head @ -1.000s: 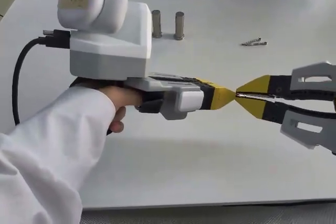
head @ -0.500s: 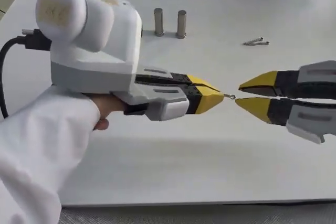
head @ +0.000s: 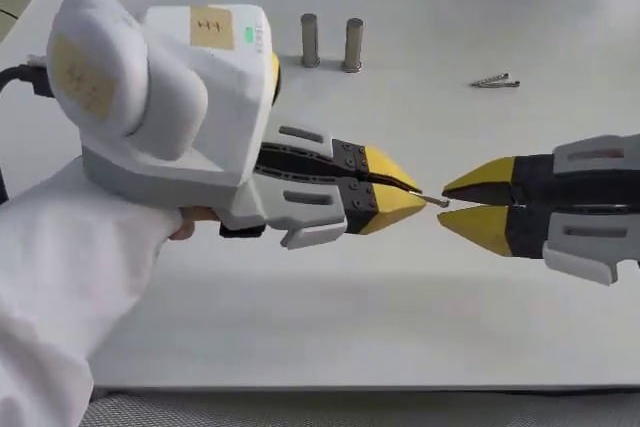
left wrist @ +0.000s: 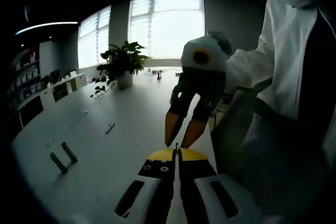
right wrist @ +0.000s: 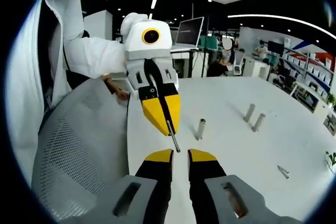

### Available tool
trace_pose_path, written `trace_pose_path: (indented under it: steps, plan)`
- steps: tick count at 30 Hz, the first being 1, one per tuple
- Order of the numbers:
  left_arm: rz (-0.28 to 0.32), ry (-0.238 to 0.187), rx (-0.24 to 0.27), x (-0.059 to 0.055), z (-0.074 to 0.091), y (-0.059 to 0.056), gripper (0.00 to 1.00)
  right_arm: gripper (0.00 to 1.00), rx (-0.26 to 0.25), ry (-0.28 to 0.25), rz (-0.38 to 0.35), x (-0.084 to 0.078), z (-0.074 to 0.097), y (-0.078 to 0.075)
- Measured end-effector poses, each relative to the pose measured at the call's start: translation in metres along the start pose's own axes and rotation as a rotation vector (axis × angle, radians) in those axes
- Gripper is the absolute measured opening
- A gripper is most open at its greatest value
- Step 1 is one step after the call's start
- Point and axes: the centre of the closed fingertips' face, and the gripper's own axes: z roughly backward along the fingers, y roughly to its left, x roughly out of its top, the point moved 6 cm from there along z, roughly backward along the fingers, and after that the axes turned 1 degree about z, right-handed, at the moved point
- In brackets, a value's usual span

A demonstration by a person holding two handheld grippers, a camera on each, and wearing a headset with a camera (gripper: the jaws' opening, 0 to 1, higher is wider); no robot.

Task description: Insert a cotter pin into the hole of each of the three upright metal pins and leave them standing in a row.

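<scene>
Head view: cotter pin [head: 433, 201] clamped in the closed left gripper [head: 412, 197], its tip poking out toward the right gripper [head: 444, 203], whose jaws are apart just beyond it. Two upright metal pins [head: 353, 43] stand on the table [head: 300, 317] well behind both grippers, with a spare cotter pin [head: 495, 81] to their right

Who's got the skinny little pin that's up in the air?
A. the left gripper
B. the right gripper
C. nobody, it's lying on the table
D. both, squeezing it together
A: the left gripper has its jaws shut on the cotter pin, whose tip pokes out toward the right gripper. That one's jaws stand open, not closed on it.
</scene>
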Motion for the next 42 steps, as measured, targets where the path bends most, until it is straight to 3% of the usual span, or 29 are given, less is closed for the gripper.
trace_pose_path:
  steps: [12,19,25,27,30,35,40,41,42]
  plan:
    - [-0.04,0.005,-0.029,0.0,-0.001,-0.003,0.0,0.0,0.055,0.019,0.017,-0.002,-0.007,0.007]
    - [-0.075,0.06,-0.035,-0.011,0.004,-0.001,0.0,0.0,0.109,0.038,0.037,-0.001,-0.01,0.009]
    - [-0.055,0.081,-0.038,-0.019,0.005,-0.003,0.0,0.0,0.168,0.09,0.071,-0.002,-0.013,0.014]
    - [-0.004,0.084,-0.03,-0.023,0.006,-0.003,0.0,0.0,0.175,0.096,0.072,-0.003,-0.015,0.014]
    - [0.022,0.074,-0.026,-0.027,0.008,-0.002,0.0,0.0,0.19,0.104,0.057,-0.003,-0.019,0.014]
    - [0.042,0.034,0.042,-0.029,0.017,0.007,0.03,0.0,0.187,0.087,0.051,0.003,-0.026,0.009]
    - [0.081,-0.013,0.135,-0.029,0.029,0.023,0.19,0.0,0.144,0.073,0.053,0.01,-0.032,-0.005]
    - [0.104,-0.023,0.185,-0.03,0.032,0.03,0.22,0.0,0.127,0.077,0.064,0.012,-0.036,-0.012]
    - [0.108,-0.025,0.196,-0.031,0.033,0.032,0.25,0.0,0.123,0.08,0.07,0.012,-0.037,-0.013]
